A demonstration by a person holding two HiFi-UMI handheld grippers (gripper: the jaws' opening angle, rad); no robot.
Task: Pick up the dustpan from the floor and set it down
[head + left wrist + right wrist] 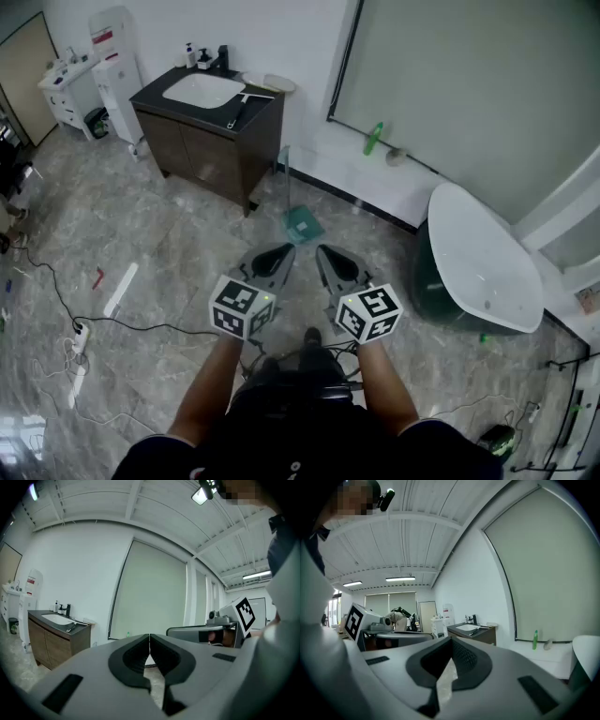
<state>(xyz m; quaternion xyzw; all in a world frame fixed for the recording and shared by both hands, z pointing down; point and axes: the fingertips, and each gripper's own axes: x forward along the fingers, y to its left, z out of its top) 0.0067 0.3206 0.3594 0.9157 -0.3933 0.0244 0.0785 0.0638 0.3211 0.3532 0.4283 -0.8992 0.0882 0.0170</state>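
Far left on the marble floor [141, 234], a black cable [56, 291] trails to a white power strip [80, 339], with a pale strip [120, 289] lying beside it. Behind these, against the white wall, stands a dark bench [211, 141] with a white basin [202, 90] set in its top.

The left tongs [279, 253] are held out in front of the person, roughly level, with their marker cube [242, 307] nearest the body. In the left gripper view their two dark pads meet along a thin line, pressed together with nothing between them.

The dustpan [303, 224], teal with a thin upright handle, sits on the floor by the bench's right corner, close to the wall. It lies ahead of both tongs, about in line with the gap between their tips, and touches neither.

The right tongs [325, 255] are held just beside the left ones, tips angled slightly toward them, cube [368, 313] at the rear. In the right gripper view these jaws are likewise closed on each other and hold nothing.

Further right, a green bottle [373, 138] stands on the ledge under the large grey blind [469, 84], and a white bathtub [483, 258] with a dark green outside sits well apart from the dustpan
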